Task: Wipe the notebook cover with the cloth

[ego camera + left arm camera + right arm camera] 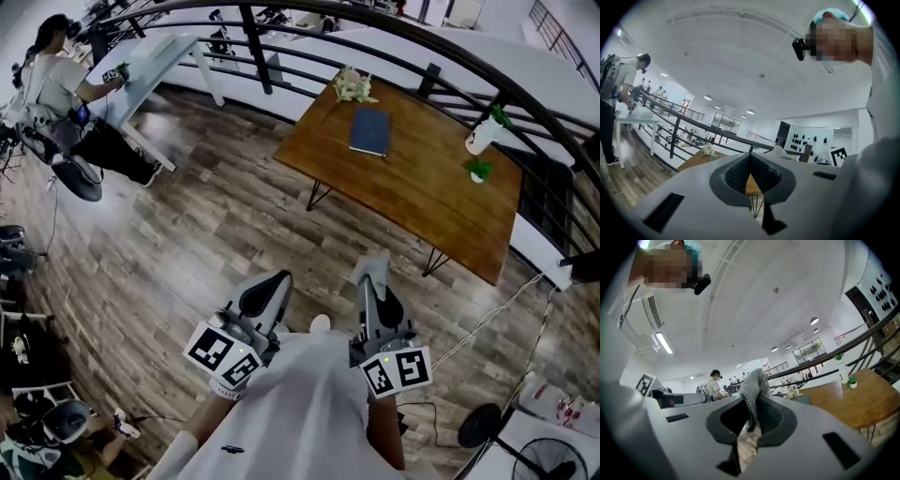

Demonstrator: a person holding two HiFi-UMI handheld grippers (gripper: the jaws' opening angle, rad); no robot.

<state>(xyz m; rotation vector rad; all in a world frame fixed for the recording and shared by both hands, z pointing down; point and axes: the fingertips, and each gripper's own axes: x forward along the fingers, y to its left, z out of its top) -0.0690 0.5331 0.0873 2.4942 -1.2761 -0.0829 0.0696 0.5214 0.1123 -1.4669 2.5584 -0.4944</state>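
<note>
- Right claw (368,281) is clamped tight on a grey knitted cloth (753,380), and a fold of it pokes up out of the tips. That's the wiping tool, gripped near its middle so that loose fabric is free to meet a surface.
- Left claw (277,279) is closed tip to tip with nothing in it. My read is that it's kept free to steady the book.
- Both are held low and close against the person's torso, side by side, with noses toward twelve o'clock and marker cubes back at the body. It's a carrying pose, not a working one.
- The notebook (369,131), dark blue and closed, lies flat on the wooden counter (441,206) at about one o'clock from the claws. It's well apart from them, with open plank floor (216,216) between.
- On that counter a pale bunch of flowers (353,86) sits near the notebook's eleven o'clock. A white bottle (481,136) and a small green plant (480,172) stand off toward three o'clock, so the cover itself lies unobstructed.
- No wiping is under way by the look of it. The next move calls for closing in on the counter and bringing the cloth down onto the cover.
</note>
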